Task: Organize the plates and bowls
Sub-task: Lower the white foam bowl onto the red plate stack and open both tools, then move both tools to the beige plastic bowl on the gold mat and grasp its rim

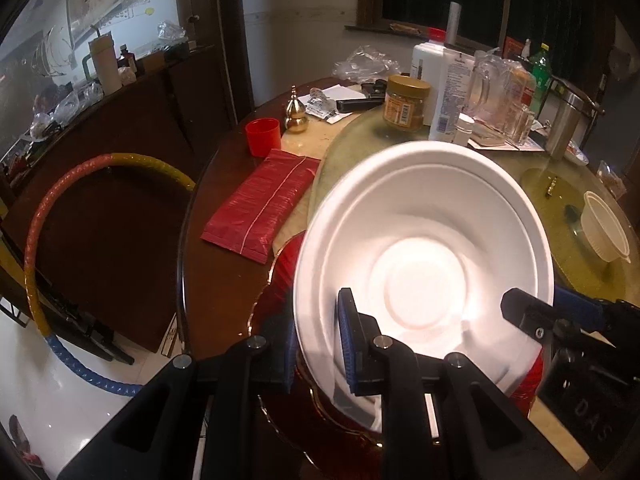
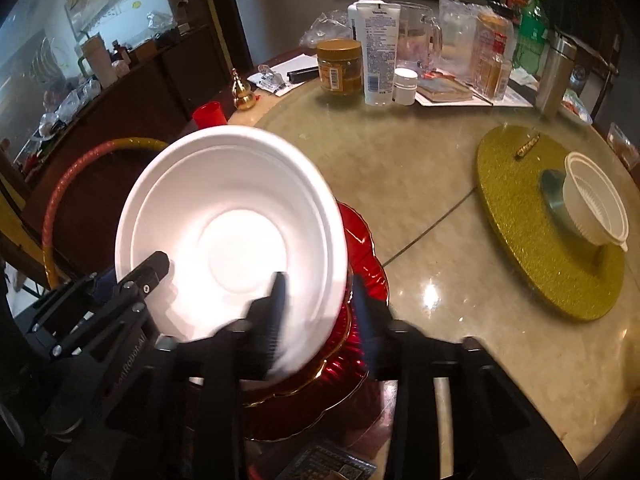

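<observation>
Only "DAS" reads clearly, on the right hand-held gripper.

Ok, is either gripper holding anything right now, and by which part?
The white bowl, by its rim: the left gripper is shut on one edge. The right gripper straddles the opposite edge, jaws apart, not pinching.

Both wrist cameras look steeply down, close over the white bowl. Left views it from the left, right from the right; both share the cluttered round table.
</observation>
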The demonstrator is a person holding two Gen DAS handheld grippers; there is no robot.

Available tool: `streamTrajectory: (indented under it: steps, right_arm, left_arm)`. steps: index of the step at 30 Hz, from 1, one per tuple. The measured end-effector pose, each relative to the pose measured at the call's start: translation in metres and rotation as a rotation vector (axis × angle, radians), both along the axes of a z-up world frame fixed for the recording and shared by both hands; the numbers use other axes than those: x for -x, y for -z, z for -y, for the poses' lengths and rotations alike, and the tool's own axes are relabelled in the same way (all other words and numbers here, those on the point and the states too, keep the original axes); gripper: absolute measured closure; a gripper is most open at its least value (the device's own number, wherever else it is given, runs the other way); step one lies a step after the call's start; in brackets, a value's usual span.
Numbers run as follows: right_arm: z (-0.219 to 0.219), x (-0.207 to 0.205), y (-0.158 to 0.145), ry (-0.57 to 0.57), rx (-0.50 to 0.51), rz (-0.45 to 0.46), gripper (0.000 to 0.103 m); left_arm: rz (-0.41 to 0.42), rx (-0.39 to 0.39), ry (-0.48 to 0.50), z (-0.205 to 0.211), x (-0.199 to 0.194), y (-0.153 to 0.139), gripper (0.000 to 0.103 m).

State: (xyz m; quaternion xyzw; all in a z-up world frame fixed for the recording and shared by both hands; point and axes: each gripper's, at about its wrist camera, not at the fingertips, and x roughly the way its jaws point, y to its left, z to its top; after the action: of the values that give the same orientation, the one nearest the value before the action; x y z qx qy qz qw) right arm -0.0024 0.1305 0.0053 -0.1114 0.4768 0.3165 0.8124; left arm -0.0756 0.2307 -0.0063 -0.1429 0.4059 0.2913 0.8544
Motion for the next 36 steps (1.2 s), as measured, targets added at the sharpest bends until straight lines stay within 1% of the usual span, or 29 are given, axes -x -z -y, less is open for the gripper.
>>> streamTrajectory:
  steps: [2, 3, 5, 6, 7, 8, 9, 10, 13, 15, 16, 18, 21, 23, 25, 28, 35, 36]
  right_arm:
    - [0.002, 0.0, -0.003, 0.0, -0.008, 0.013, 0.05]
    - [0.002, -0.001, -0.004, 0.001, -0.01, 0.02, 0.049]
    - [0.007, -0.003, -0.007, 0.01, -0.025, 0.028, 0.049]
    - [0.01, -0.004, -0.008, 0.017, -0.036, 0.03, 0.049]
    - [0.015, -0.006, -0.01, 0.027, -0.054, 0.032, 0.049]
    - [0.018, -0.007, -0.011, 0.032, -0.07, 0.031, 0.045]
    - [0.024, -0.008, -0.013, 0.039, -0.095, 0.025, 0.034]
    - [0.029, -0.009, -0.014, 0.045, -0.118, 0.019, 0.031]
    - [0.047, -0.012, -0.016, 0.061, -0.203, 0.002, 0.031]
    - [0.06, -0.016, -0.016, 0.081, -0.252, -0.014, 0.031]
    - [0.069, -0.019, -0.016, 0.092, -0.29, -0.03, 0.031]
    - [0.08, -0.023, -0.015, 0.107, -0.327, -0.053, 0.031]
    - [0.101, -0.029, -0.014, 0.134, -0.364, -0.076, 0.031]
    - [0.117, -0.031, -0.013, 0.157, -0.373, -0.081, 0.031]
    - [0.135, -0.036, -0.012, 0.19, -0.375, -0.08, 0.03]
    - [0.169, -0.045, -0.01, 0.259, -0.375, -0.073, 0.03]
    - [0.25, -0.077, -0.005, 0.452, -0.398, -0.07, 0.03]
    - [0.261, -0.081, -0.003, 0.478, -0.407, -0.07, 0.03]
  left_arm:
    - [0.012, 0.0, -0.013, -0.002, 0.002, -0.002, 0.082]
    - [0.022, -0.001, -0.018, -0.003, 0.004, -0.003, 0.081]
    - [0.039, -0.009, -0.027, -0.003, 0.007, -0.007, 0.074]
    - [0.053, -0.012, -0.031, -0.004, 0.01, -0.01, 0.06]
    - [0.071, -0.015, -0.038, -0.004, 0.012, -0.012, 0.038]
    - [0.087, -0.018, -0.049, -0.005, 0.014, -0.015, 0.028]
    - [0.108, -0.022, -0.066, -0.006, 0.019, -0.018, 0.019]
    - [0.128, -0.023, -0.076, -0.007, 0.022, -0.021, 0.019]
    - [0.199, -0.028, -0.119, -0.009, 0.034, -0.033, 0.02]
    - [0.258, -0.023, -0.124, -0.004, 0.04, -0.043, 0.019]
    - [0.286, -0.031, -0.112, 0.002, 0.041, -0.049, 0.019]
    - [0.321, -0.05, -0.067, 0.018, 0.038, -0.06, 0.019]
    - [0.341, -0.047, 0.036, 0.047, 0.021, -0.067, 0.019]
    - [0.337, -0.041, 0.097, 0.066, 0.006, -0.067, 0.019]
    - [0.315, -0.007, 0.165, 0.085, -0.014, -0.062, 0.019]
    - [0.28, 0.031, 0.243, 0.111, -0.04, -0.052, 0.019]
    - [0.195, 0.084, 0.362, 0.164, -0.098, -0.035, 0.019]
    - [0.171, 0.088, 0.379, 0.172, -0.109, -0.031, 0.019]
